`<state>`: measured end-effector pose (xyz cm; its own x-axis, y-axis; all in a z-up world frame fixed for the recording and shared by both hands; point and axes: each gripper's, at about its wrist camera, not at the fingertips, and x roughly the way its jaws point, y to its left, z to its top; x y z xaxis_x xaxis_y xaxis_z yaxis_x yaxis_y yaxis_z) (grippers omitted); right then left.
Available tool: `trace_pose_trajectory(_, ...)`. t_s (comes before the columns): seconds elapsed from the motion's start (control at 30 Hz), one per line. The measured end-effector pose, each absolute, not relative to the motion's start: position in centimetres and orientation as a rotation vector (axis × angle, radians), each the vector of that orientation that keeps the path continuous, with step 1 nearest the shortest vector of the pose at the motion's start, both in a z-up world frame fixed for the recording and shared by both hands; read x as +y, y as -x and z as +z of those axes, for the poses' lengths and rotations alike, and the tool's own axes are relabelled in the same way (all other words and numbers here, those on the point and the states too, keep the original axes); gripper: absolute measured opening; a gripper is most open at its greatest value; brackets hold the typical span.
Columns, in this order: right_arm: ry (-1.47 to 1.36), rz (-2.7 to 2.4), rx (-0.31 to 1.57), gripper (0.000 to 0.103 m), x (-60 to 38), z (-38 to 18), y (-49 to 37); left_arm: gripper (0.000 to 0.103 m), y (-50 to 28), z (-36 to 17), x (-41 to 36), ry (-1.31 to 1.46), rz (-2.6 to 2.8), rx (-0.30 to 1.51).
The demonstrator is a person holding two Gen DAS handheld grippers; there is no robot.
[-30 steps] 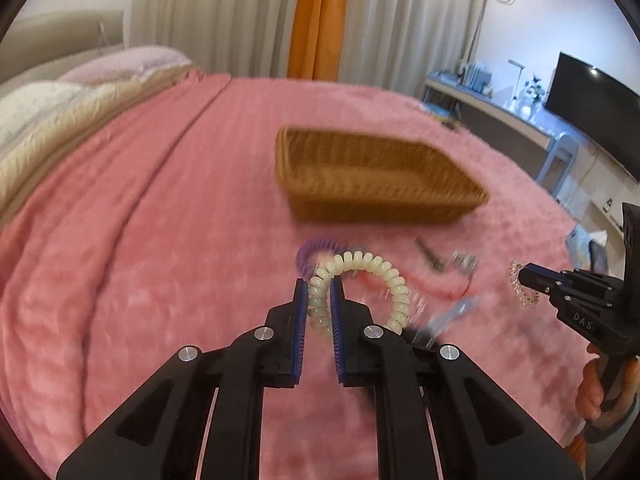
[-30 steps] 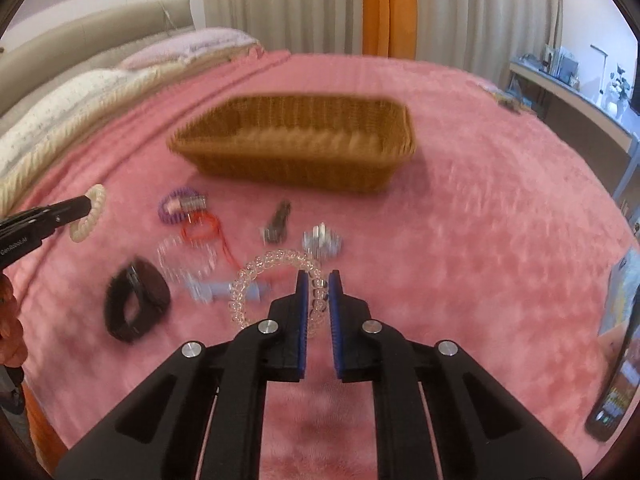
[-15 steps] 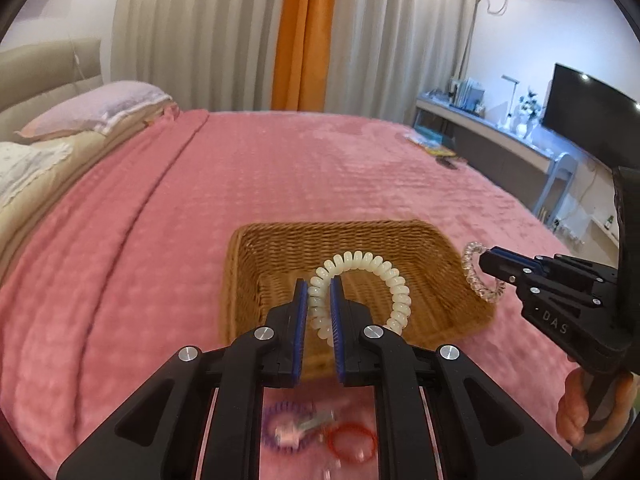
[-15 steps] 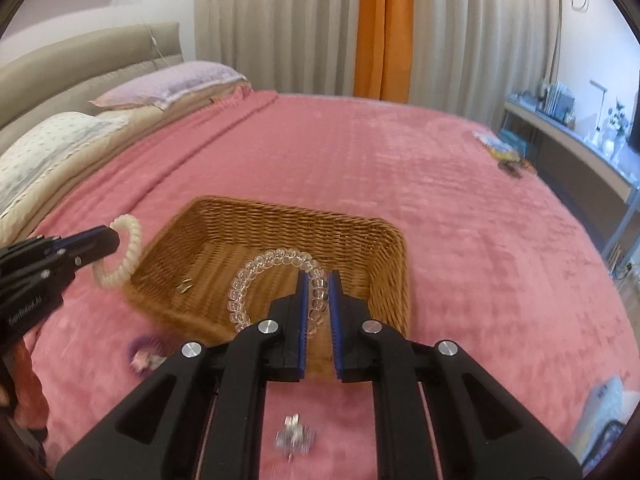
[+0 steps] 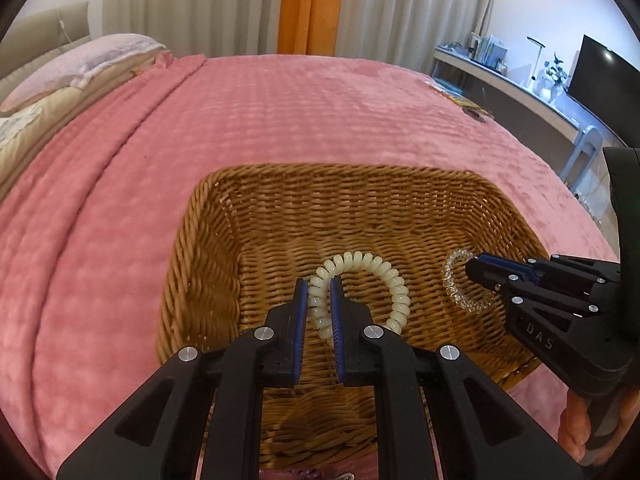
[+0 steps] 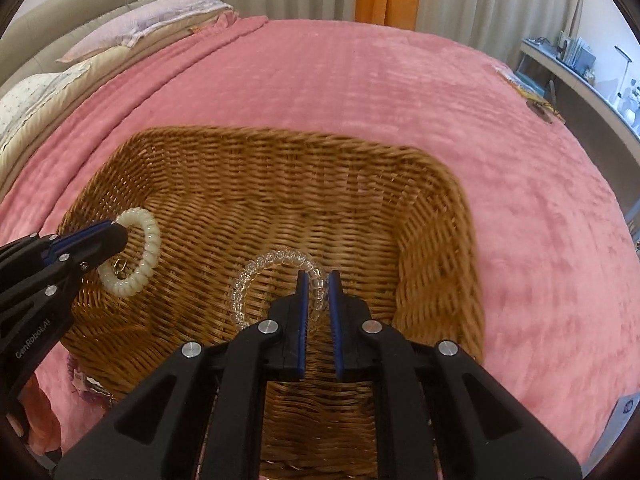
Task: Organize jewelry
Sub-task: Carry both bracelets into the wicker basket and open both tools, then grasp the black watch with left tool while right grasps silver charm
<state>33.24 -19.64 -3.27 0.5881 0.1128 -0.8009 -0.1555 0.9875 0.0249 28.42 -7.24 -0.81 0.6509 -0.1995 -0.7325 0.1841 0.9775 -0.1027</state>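
The left tool (image 5: 319, 308) is clenched on a cream coil bracelet (image 5: 394, 284) — one side of the loop is pinched between the blue pads, and the rest arcs up and over to the right of the fingers. From the right wrist camera the same bracelet (image 6: 138, 276) hangs as a full ring from the left tool's tip (image 6: 116, 236), over the left part of the basket interior. A small gold-coloured piece (image 6: 119, 267) shows through the ring, lying on the basket floor; what it is cannot be told.

The right tool (image 6: 318, 302) is likewise clamped on a clear coil bracelet (image 6: 256, 276), gripped at its right side, the loop curving away to the left of the fingers. In the left wrist view that tool (image 5: 474, 270) comes in from the right with the clear bracelet (image 5: 454, 284) at its tip, just beside the cream one but apart from it.

Both tools hang over the open wicker basket (image 5: 208, 240), their tips inside its rim line — the woven floor lies directly beyond each pair of fingers. Whether either bracelet touches the floor cannot be told.

To the lower left of the right tool, outside the basket's near wall, a purple beaded piece (image 6: 78, 376) lies on the bed.

The basket sits on a pink bedspread (image 5: 280, 112) that stretches beyond it. Farther off, left of the tools, are pillows (image 6: 148, 20), and past the bed hang pale curtains with an orange curtain (image 5: 308, 4) between them.
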Motion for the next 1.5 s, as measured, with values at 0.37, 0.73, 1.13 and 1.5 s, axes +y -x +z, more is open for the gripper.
trace_pose_trajectory(0.37, 0.011, 0.189, 0.938, 0.017, -20.3, -1.9, -31.8, 0.041, -25.5, 1.3, -6.0, 0.066, -0.261, 0.792)
trace_pose_trajectory(0.73, -0.061, 0.269, 0.730, 0.043, -21.9, 4.8, -20.5, 0.058, -13.1, 7.6, -2.9, 0.111, -0.290, 0.608)
trace_pose_trajectory(1.13, -0.106, 0.256, 0.706, 0.043, -23.6, -1.4, -14.6, 0.059, -5.8, 0.7, -1.1, 0.189, -0.298, 0.730)
trace_pose_trajectory(1.5, -0.092, 0.245, 0.804, 0.043, -23.2, -5.4, -15.8, 0.058, -6.2, -4.3, -1.9, 0.218, -0.282, 0.845)
